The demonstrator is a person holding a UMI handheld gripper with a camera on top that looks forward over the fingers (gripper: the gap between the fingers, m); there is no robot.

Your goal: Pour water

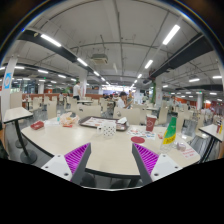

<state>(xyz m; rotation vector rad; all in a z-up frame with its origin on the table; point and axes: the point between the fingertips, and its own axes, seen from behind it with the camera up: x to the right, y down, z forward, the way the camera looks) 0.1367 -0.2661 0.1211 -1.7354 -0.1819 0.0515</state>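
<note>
- my gripper (111,160) is held level and fairly high over a pale round tabletop (100,150), looking forward across it into a big hall with long ceiling strip lights (50,40).
- its two fingers stand well apart with nothing between them; only bare tabletop shows in the gap.
- the pads (77,155) on their inner faces are magenta, ribbed with fine ridges, and each tapers toward its tip.
- the tabletop is smooth, matte and off-white, with a curved near edge just under my fingers.
- at the far edge of the tabletop, ahead of the right finger, stands a small reddish-brown cup (151,123), upright, long axis vertical, mouth up as far as i can tell.
- just right of the cup, toward the right edge, stands a taller green and yellow container (171,130), narrow and upright; i cannot tell whether it is a bottle or a carton, nor which way any spout faces.
- near the middle of the far edge lies a flat tray-like thing (100,123) with a white perforated block (108,128) standing on or beside it.
- toward the left edge lies a small red object (37,125), low and flat, and a small pale tub (67,121) sits near it.
- a dark chair (20,140) stands off the tabletop's left edge.
- beyond the table a person (120,103) in pale clothing sits among more tables.
</note>
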